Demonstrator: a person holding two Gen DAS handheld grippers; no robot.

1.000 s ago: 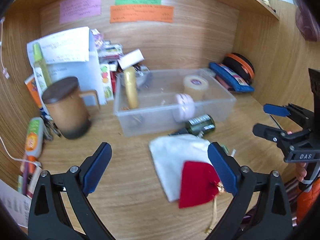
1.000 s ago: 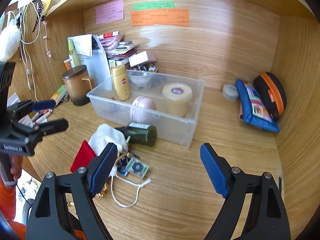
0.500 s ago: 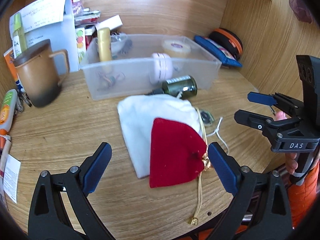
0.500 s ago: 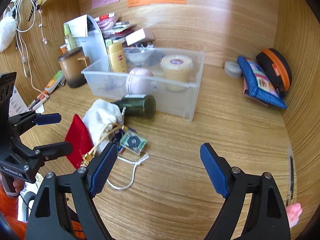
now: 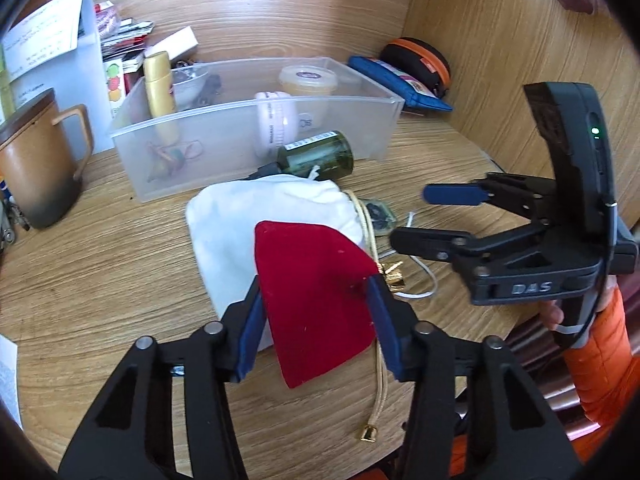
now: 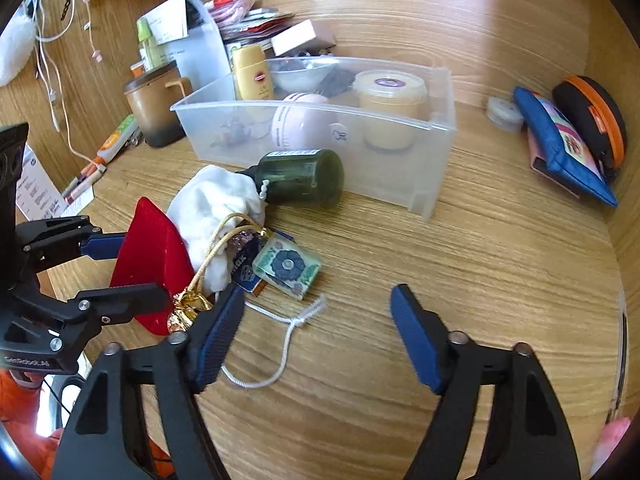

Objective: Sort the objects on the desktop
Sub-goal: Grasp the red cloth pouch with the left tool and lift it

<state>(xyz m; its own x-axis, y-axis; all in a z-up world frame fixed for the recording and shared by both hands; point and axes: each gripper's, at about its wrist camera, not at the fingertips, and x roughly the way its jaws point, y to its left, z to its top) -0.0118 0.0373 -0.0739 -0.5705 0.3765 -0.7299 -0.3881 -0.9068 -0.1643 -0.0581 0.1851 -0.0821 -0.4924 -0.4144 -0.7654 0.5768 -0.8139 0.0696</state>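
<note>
A red velvet pouch (image 5: 316, 280) lies partly on a white drawstring pouch (image 5: 256, 216) on the wooden desk. My left gripper (image 5: 316, 312) is closing on it; both blue pads touch its side edges, and from the right wrist the red pouch (image 6: 152, 248) stands tented between the fingers. My right gripper (image 6: 318, 296) hovers beside it, jaws closing with only bare desk between them. A white cord (image 6: 280, 344) runs past its left finger. A dark green bottle (image 6: 304, 178) lies against the clear plastic bin (image 6: 400, 176). A flower-print tag (image 6: 288, 266) sits by the pouches.
The bin holds a yellow tube, a pink round case and a lidded jar. A brown mug (image 5: 36, 168) stands left of it. A blue pouch (image 6: 560, 144), a black-and-orange case (image 6: 592, 120) and a small roll (image 6: 504, 112) sit at the right wall. Papers are stacked behind.
Both grippers have sunk toward the desk. The left jaws narrowed from wide open until the pads met the red pouch. The right jaws narrowed somewhat, over bare desk.
</note>
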